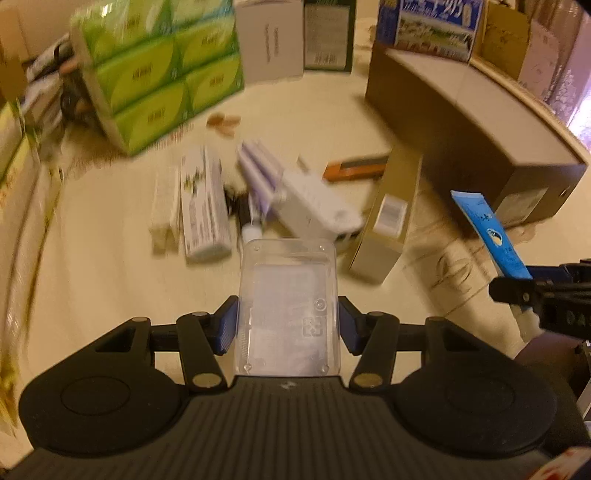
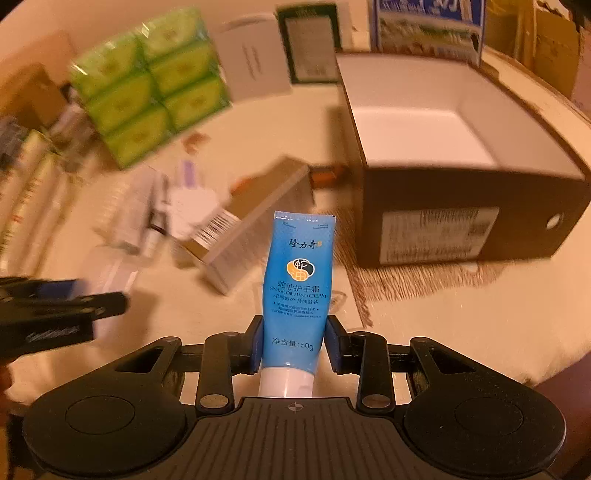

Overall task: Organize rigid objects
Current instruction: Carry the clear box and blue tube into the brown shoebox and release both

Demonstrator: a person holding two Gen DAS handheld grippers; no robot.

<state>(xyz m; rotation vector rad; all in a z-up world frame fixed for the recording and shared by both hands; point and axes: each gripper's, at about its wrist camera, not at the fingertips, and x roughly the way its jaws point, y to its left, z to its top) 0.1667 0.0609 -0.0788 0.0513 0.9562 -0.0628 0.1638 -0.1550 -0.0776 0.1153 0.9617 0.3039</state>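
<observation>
My left gripper (image 1: 287, 326) is shut on a clear plastic box (image 1: 288, 295) and holds it above the table. My right gripper (image 2: 293, 343) is shut on a blue hand cream tube (image 2: 297, 284), cap end toward the camera; the tube also shows in the left wrist view (image 1: 493, 236). An open brown cardboard box (image 2: 443, 147) with a white inside stands to the right; it also shows in the left wrist view (image 1: 472, 122). A pile of small boxes and tubes (image 1: 258, 195) lies on the table ahead of the left gripper.
A green tissue pack (image 1: 159, 70) leans at the back left. White and dark cartons (image 1: 295, 37) and a blue carton (image 1: 432, 26) stand at the back. A tan box (image 1: 388, 218) lies by the pile. The left gripper appears in the right wrist view (image 2: 62, 310).
</observation>
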